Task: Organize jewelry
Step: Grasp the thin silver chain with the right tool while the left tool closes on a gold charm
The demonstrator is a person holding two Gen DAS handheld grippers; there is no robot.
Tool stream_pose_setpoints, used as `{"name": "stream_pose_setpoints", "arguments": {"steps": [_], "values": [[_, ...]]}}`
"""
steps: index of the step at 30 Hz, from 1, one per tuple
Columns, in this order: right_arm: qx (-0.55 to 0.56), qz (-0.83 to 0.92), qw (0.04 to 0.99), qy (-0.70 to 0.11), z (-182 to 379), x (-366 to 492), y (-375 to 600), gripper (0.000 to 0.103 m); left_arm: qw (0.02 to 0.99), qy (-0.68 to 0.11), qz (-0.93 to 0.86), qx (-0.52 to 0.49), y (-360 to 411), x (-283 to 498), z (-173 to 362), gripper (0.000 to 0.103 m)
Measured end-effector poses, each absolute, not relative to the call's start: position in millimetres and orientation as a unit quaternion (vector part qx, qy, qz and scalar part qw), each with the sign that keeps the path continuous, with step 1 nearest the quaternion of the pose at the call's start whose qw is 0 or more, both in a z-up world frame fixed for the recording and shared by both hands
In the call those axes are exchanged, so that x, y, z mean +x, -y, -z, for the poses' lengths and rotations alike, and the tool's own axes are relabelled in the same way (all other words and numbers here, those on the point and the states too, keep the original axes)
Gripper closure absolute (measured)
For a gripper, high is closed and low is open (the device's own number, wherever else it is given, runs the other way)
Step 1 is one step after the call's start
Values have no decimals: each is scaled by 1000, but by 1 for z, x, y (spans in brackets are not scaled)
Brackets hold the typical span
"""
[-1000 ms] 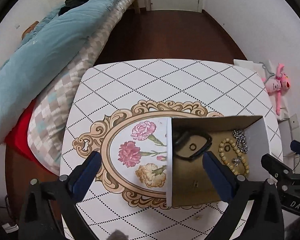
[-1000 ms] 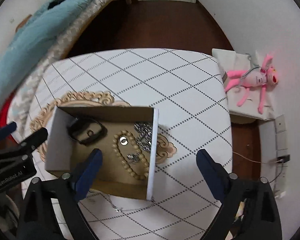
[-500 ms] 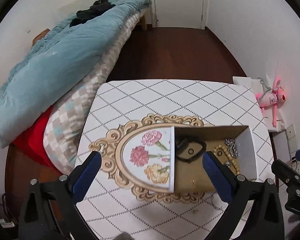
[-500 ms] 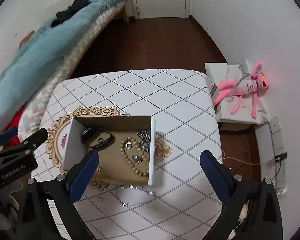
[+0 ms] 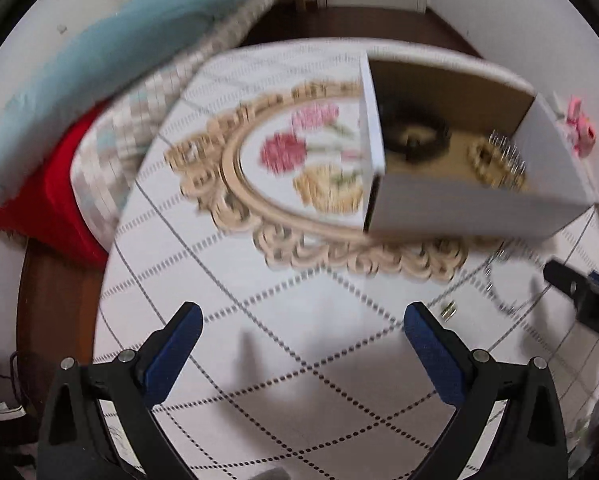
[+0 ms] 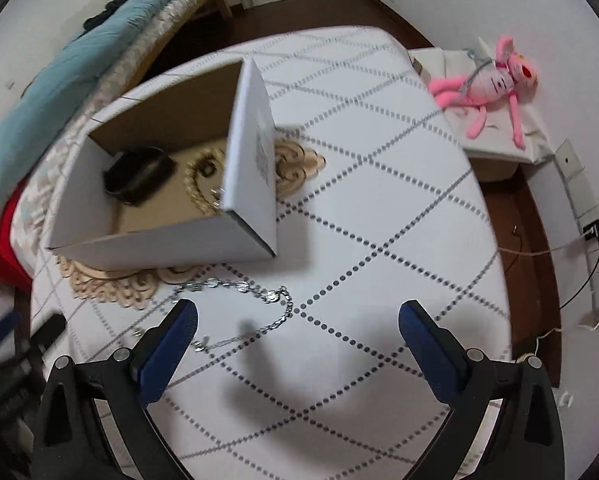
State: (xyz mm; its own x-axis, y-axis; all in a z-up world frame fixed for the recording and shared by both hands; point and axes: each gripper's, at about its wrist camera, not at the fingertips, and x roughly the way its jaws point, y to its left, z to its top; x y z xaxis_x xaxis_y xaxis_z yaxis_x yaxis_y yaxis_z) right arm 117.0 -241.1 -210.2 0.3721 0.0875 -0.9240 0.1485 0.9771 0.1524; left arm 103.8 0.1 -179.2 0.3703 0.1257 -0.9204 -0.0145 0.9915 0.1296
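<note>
While both wrist views look low across the table [image 6: 379,208], a white top with a dotted diamond grid and an ornate floral medallion [image 5: 283,160], the left claw [image 5: 297,332] and the right claw [image 6: 297,330] each stand released, blue-padded fingers wide apart and nothing between them. Item one: an open cardboard box [image 6: 251,148], white outside and brown inside, sits on the medallion at about 10 o'clock in the right wrist view and 1 o'clock in the left. Contents: a black band [image 6: 139,174] lying toward the box's left side, a beaded bracelet [image 6: 199,184] beside it, and a silvery chain piece [image 5: 505,154] near the right wall, blurred in the left view. Item two: a silver chain necklace [image 6: 255,304] lies loose on the table outside the box, just in front of its near wall, curving from 11 o'clock down toward the right claw's left finger [image 6: 167,344]. Item three: a small metallic piece [image 5: 448,311], too blurred to identify, rests on the table just beside the left claw's right finger [image 5: 431,352]. Surroundings: a bed with a teal quilt [image 6: 59,68] at 10 o'clock and a pink plush toy [image 6: 495,80] on a white pad at 2 o'clock.
</note>
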Motion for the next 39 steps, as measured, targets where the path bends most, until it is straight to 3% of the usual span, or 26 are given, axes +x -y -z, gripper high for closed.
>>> {"name": "stream_pose_setpoints", "arguments": {"steps": [1,2,3,6,8,10,11,19,22,26,30,31,33,36,39], "values": [[106,21,821,-560,216,117,240,18,825,-562,-42,51,0,103,184,0],[109,21,820,-562,221,117,238,20,824,-563,-42,52,0,102,186,0],[95,27,829,-550,220,116,233,28,823,-565,-43,54,0,102,189,0],[54,40,837,-543,225,113,218,31,820,-569,-44,53,0,102,194,0],[28,47,842,-537,225,111,211,51,818,-572,-44,46,-2,101,196,0],[26,42,845,-533,223,108,206,95,817,-574,-37,34,-2,100,197,0],[29,41,843,-536,223,109,206,101,817,-574,-31,30,0,99,198,0],[74,45,840,-536,214,93,237,102,825,-563,24,38,32,94,193,1],[103,53,840,-531,206,79,258,102,824,-563,38,46,44,94,195,10],[124,61,838,-528,200,70,275,102,826,-557,52,66,62,94,198,13],[135,68,835,-530,201,68,282,102,835,-540,62,81,71,93,197,42],[135,68,834,-530,201,69,283,102,836,-538,66,82,73,92,196,59],[138,69,834,-530,202,69,284,102,837,-534,72,90,77,91,193,82],[143,67,834,-528,200,71,284,102,837,-535,74,86,80,89,191,93],[148,61,836,-525,195,72,282,103,839,-532,75,84,81,88,191,93]]}}
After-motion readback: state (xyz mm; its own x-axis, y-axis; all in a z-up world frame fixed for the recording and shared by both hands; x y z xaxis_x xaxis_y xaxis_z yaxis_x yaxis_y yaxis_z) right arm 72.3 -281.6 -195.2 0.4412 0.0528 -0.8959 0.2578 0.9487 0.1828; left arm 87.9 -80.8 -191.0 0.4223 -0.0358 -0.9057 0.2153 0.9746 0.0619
